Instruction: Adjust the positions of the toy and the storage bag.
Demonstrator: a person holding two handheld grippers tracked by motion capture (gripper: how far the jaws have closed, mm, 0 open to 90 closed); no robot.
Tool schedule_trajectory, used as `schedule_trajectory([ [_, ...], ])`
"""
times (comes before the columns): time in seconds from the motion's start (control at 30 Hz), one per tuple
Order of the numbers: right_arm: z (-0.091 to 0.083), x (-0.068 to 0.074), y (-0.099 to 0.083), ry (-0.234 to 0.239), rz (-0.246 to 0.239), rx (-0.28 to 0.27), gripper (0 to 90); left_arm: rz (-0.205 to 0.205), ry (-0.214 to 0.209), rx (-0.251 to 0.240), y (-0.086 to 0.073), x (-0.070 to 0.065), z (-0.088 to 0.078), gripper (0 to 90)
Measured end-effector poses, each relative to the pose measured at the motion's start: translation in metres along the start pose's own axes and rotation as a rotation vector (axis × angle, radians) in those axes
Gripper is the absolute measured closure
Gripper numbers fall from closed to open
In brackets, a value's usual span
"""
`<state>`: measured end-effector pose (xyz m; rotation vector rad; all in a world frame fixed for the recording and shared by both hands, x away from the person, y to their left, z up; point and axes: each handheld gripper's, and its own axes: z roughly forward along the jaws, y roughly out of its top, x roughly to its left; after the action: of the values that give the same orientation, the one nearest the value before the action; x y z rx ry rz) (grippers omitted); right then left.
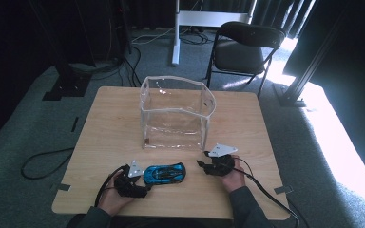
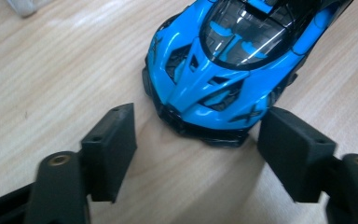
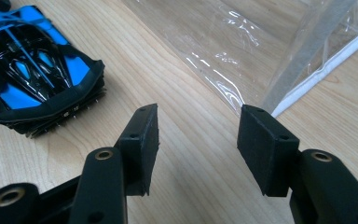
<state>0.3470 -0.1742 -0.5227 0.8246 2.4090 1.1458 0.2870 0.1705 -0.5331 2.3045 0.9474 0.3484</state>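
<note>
Left gripper (image 2: 196, 140) jaws spread at blue toy car (image 2: 223, 65) nose; I judge it light, rigid, glossy-slick, so I'd pinch its flanks.

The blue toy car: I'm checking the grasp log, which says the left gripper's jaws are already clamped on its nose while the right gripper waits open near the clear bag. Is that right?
Not quite. In the left gripper view, the left gripper has its jaws open: they flank the nose of the blue toy car without pressing on it. The rest holds: the right gripper is open near the clear bag.
</note>
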Motion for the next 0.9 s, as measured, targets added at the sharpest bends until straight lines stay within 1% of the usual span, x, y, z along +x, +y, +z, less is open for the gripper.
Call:
schedule_trajectory([
  [0.07,0.001,0.0,0.0,-0.001,-0.002,0.003,47.6,-0.004,0.009,0.002,0.006,0.005,0.004,34.4],
  [0.13,0.001,0.0,-0.001,-0.001,-0.003,0.006,47.6,0.008,0.015,0.003,0.01,0.008,0.007,34.7],
  [0.17,0.001,0.0,-0.001,-0.002,-0.002,0.005,47.6,0.005,0.004,0.002,0.011,0.01,0.008,35.0],
  [0.2,0.001,0.0,-0.001,-0.002,0.002,0.007,47.6,0.017,-0.017,-0.003,0.012,0.01,0.009,37.2],
  [0.23,0.001,-0.001,-0.001,-0.003,0.0,0.009,47.6,0.036,-0.03,-0.006,0.013,0.008,0.01,37.9],
  [0.27,0.001,-0.001,-0.001,-0.002,0.0,0.01,47.6,0.047,-0.035,-0.006,0.015,0.006,0.012,38.0],
  [0.3,0.001,-0.001,-0.001,-0.001,0.001,0.012,47.6,0.055,-0.036,-0.005,0.016,0.004,0.014,33.7],
  [0.43,0.001,0.001,-0.001,0.003,-0.001,0.02,47.3,0.073,-0.052,-0.009,0.02,0.0,0.017,33.1],
  [0.67,0.001,0.002,-0.002,0.013,-0.004,0.025,46.6,0.059,-0.052,-0.017,0.019,-0.001,0.017,32.4],
  [0.7,0.001,0.002,-0.002,0.013,-0.007,0.028,46.6,0.049,-0.055,-0.019,0.018,0.0,0.016,32.2],
  [0.8,0.001,0.002,-0.003,0.016,-0.008,0.026,46.6,0.04,-0.066,-0.026,0.015,0.005,0.015,31.9],
  [0.9,0.0,0.0,-0.005,0.014,0.003,0.024,46.5,0.025,-0.071,-0.036,0.014,0.009,0.014,31.6],
])
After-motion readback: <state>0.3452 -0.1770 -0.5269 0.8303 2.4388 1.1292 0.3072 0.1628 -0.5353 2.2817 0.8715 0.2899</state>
